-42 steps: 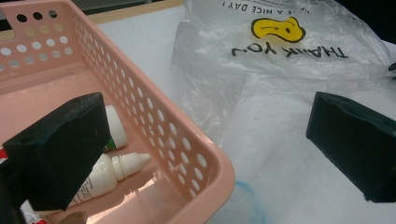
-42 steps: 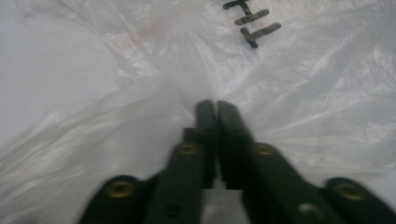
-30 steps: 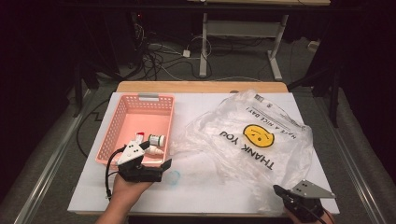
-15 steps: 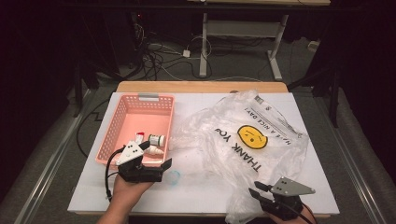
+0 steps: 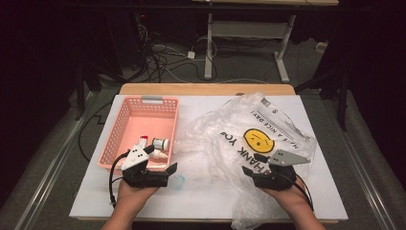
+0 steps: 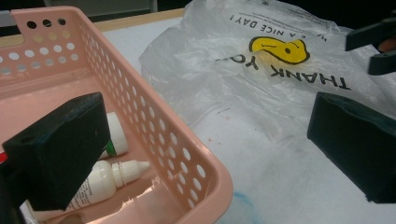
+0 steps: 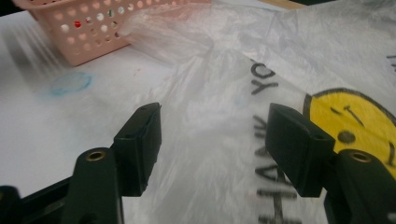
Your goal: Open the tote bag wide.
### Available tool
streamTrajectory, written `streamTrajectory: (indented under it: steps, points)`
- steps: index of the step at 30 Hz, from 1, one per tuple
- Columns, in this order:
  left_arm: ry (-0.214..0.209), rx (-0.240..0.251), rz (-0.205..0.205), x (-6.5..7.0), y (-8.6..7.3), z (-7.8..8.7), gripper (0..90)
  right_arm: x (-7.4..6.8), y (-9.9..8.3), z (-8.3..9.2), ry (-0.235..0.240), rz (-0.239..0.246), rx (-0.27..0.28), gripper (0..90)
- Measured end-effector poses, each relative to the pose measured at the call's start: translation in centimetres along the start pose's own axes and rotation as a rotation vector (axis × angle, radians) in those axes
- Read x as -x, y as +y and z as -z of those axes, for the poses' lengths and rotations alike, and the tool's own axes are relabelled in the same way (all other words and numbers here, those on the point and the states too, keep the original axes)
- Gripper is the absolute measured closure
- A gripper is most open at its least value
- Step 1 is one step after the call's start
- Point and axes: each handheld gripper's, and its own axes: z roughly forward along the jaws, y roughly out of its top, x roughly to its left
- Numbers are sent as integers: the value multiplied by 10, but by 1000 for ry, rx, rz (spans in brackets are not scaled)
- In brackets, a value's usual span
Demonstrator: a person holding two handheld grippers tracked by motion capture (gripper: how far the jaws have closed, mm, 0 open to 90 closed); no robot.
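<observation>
Since the earlier frames the right gripper has travelled from the table's near right corner inward over the plastic bag, and its jaws have just been opening; in the right gripper view they stand apart with nothing pinched between them, the crinkled film lying under and beyond them. The grey plate on top of that gripper sits above the printed "THANK YOU" lettering, close beside the yellow smiley face. The bag itself is spread across the right half of the white table, its left edge reaching up to the pink basket. The left gripper has kept to its spot at the basket's near right corner, jaws wide apart and empty, one over the basket's inside and the other over the bare table, as the left gripper view shows. Inside the basket lie a white dropper bottle on its side and, just behind it, a second small bottle. A faint blue circle marks the table just in front of the basket.
</observation>
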Motion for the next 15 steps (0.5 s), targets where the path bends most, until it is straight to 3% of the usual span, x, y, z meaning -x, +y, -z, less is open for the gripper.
streamTrajectory:
  steps: [5,9,15]
  points:
    - [1,1,3,0,-1,0,0,8,14,-32,25,-15,-24,314]
    - [4,-1,-1,0,-1,-1,0,1,15,-50,41,-5,-25,307]
    - [4,-6,-6,1,-1,-2,0,-14,9,-69,76,49,-125,344]
